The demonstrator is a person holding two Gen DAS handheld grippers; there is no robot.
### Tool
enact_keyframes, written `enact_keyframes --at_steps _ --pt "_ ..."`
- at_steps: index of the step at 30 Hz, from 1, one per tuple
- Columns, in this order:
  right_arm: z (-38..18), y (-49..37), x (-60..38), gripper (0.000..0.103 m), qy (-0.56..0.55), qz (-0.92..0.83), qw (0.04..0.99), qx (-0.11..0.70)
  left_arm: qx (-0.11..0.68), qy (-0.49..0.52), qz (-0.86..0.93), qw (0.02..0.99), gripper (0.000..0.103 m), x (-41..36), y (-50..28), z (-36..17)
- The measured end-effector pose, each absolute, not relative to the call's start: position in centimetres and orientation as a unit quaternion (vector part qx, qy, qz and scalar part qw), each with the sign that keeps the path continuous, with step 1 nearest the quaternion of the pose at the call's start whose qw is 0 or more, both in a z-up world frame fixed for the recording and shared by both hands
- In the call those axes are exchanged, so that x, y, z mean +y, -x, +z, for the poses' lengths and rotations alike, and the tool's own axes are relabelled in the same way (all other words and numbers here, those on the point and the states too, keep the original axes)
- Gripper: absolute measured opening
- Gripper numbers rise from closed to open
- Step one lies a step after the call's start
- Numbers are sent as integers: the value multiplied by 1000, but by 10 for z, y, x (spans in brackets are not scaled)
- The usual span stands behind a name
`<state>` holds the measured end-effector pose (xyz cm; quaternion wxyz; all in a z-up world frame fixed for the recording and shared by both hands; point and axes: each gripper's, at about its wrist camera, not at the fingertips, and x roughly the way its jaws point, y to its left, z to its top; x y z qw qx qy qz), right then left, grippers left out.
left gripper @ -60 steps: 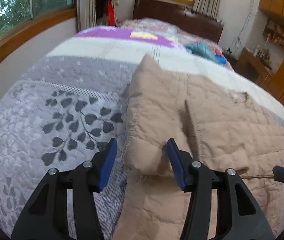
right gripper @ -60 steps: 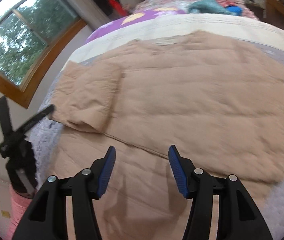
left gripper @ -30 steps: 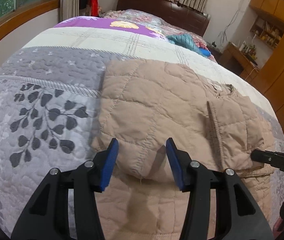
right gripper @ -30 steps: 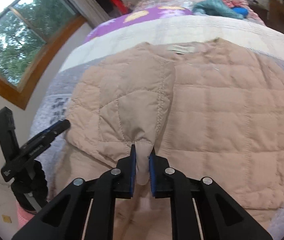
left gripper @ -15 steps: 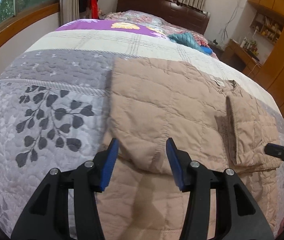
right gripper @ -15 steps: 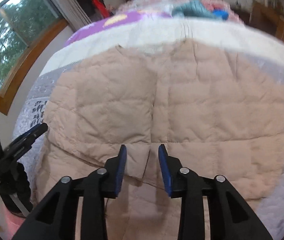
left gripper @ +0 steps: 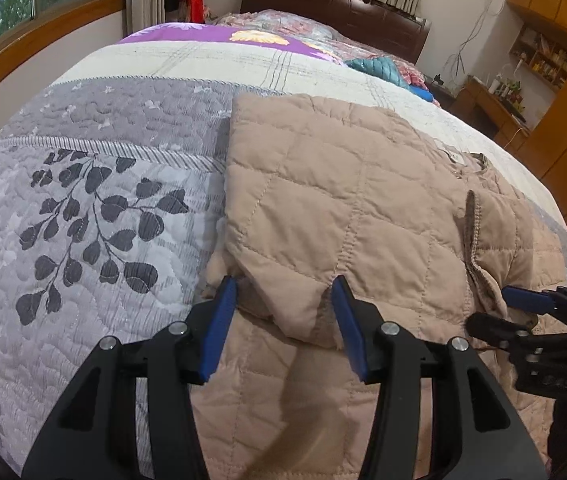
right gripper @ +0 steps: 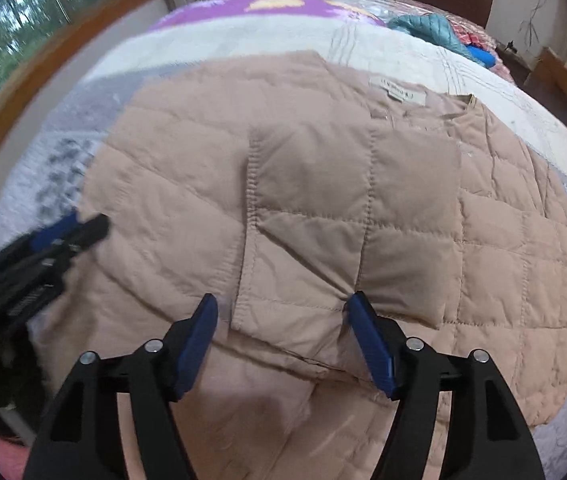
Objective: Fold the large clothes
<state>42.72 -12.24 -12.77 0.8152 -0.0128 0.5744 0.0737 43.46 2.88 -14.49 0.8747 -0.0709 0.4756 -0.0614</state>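
Observation:
A beige quilted jacket lies spread on the bed with both sleeves folded in over its body. My left gripper stands open just above the left sleeve's cuff, which lies loose between the blue pads. In the right wrist view, the left gripper shows at the left edge. My right gripper is opening its jaws over the right sleeve's cuff, and the pads stand clear of the cloth. In the left wrist view, the right gripper shows at the right edge, beside that sleeve.
The bed's grey leaf-pattern quilt stretches to the left of the jacket. A teal garment lies far up the bed near the dark headboard. Wooden cabinets stand at the right, a window at the left.
The right gripper was shut on the right sleeve's cuff; it has laid the sleeve over the jacket, let go and opened. The left gripper has hardly moved.

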Motion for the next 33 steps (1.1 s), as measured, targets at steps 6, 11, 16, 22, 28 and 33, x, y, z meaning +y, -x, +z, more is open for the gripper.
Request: enact_keyframes --at_steps 6,11,16,22,28,33 --pt "-115 -419 -169 9 -69 90 818 564 477 73 -63 874 50 30 -437 -145" --pt "-88 -393 -236 8 -134 87 834 528 476 67 -60 875 50 28 -437 -147" --pt "-88 -375 -296 17 -160 54 832 528 478 61 -55 875 50 26 -438 -147" --pt "-110 -347 -371 42 -241 36 824 511 472 59 -56 878 50 27 -433 -133" --pt "-128 -355 -386 44 -298 67 805 508 449 32 -94 888 50 -13 -423 -111" --pt "-135 -379 -363 38 -286 83 801 520 472 26 -118 873 50 -45 -430 -127"
